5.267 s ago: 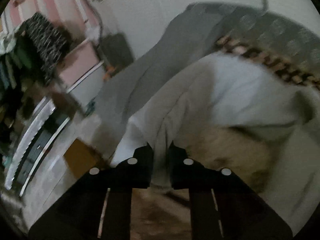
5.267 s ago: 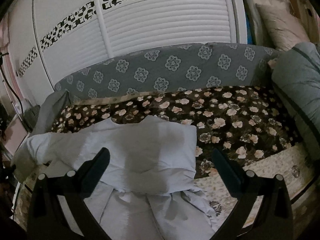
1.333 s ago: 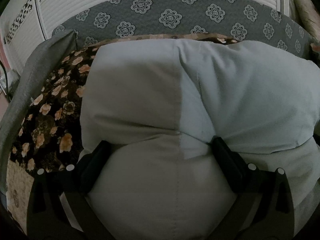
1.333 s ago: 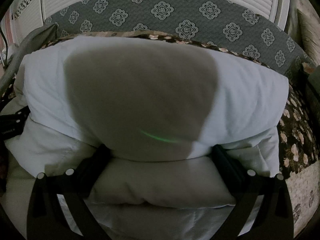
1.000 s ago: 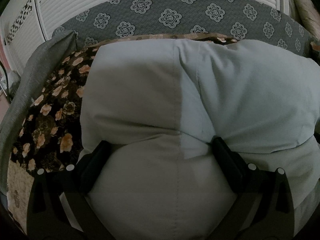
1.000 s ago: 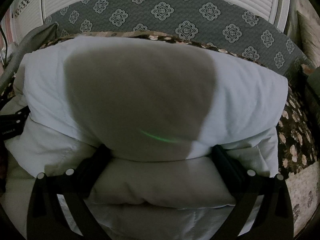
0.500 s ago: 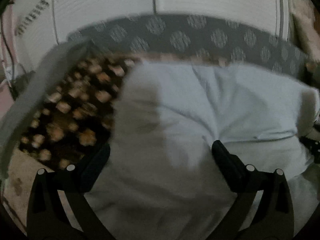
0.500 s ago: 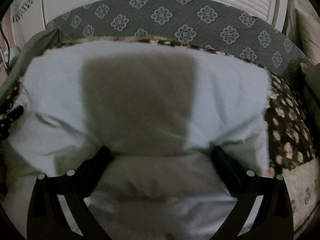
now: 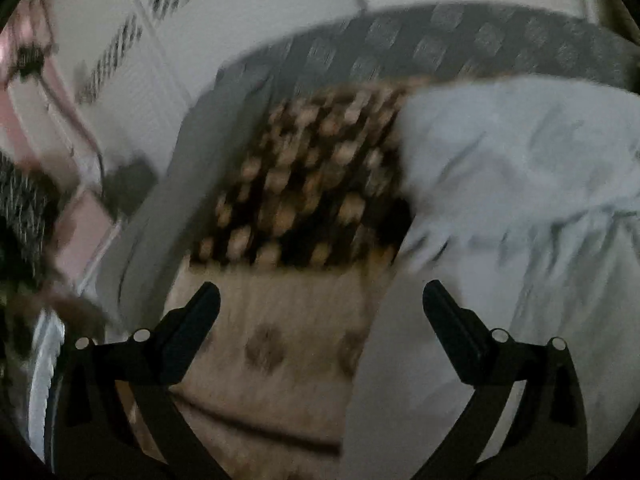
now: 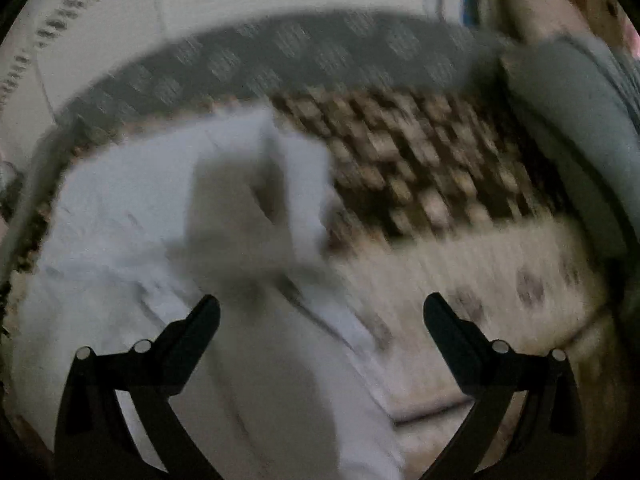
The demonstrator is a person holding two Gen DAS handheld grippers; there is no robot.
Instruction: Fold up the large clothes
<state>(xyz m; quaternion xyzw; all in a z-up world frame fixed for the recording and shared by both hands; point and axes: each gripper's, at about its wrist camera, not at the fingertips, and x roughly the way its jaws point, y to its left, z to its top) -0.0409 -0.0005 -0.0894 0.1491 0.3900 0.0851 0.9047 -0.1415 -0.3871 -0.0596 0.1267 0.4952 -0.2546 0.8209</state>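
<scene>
Gaping wide and empty, two claws, left (image 9: 320,300) and right (image 10: 320,304), flank one white garment (image 10: 160,240).

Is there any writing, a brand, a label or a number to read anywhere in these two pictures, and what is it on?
None can be read.
White garment: plain cloth, no tag or print visible.
Floral blanket and grey patterned cover: only blurred flower and medallion patterns, no letters.
Left gripper and right gripper: plain black fingers, no markings.
Both views are motion-blurred, so small text could be lost.
</scene>
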